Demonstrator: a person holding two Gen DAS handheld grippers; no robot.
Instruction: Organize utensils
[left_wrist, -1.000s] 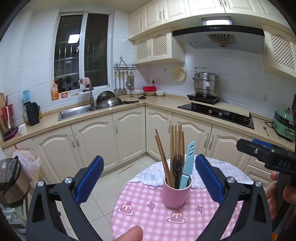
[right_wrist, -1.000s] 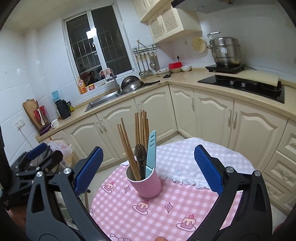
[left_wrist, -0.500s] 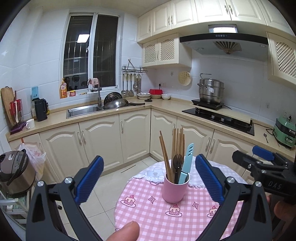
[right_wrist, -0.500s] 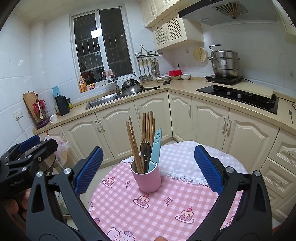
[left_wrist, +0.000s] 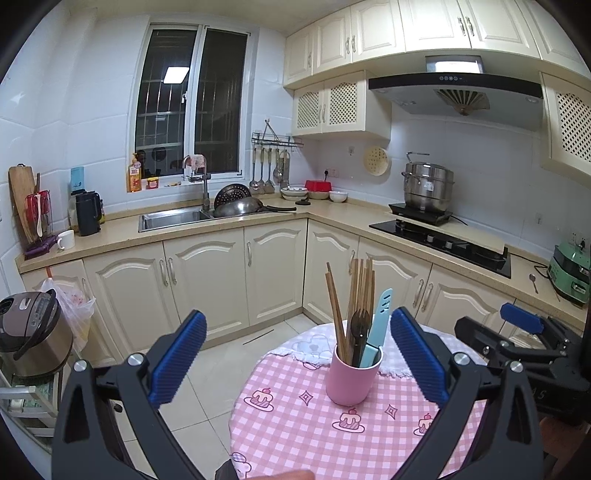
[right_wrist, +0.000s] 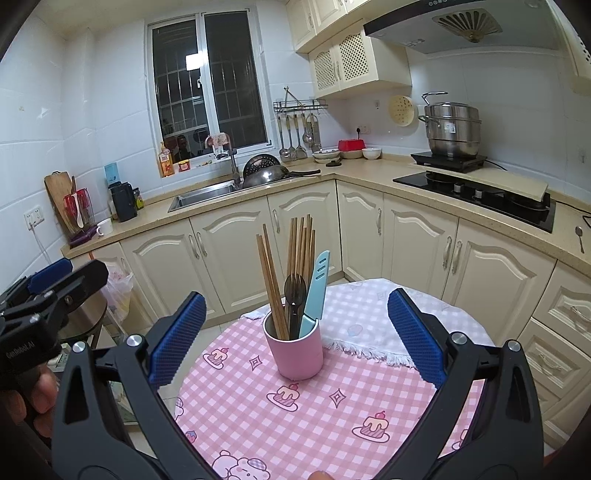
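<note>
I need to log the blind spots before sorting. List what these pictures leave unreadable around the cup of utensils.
- Lower ends of the chopsticks, dark fork and blue knife: hidden inside the pink cup, both views.
- Exact chopstick count: they overlap, both views.
- Near edge of the table: cut off by the frame and the left hand-held gripper.

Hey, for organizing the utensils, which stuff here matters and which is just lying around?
Job: pink cup, chopsticks, dark fork, blue knife.

Lying about: steamer pot, wok, kettle, rice cooker, spoon on the counter.
</note>
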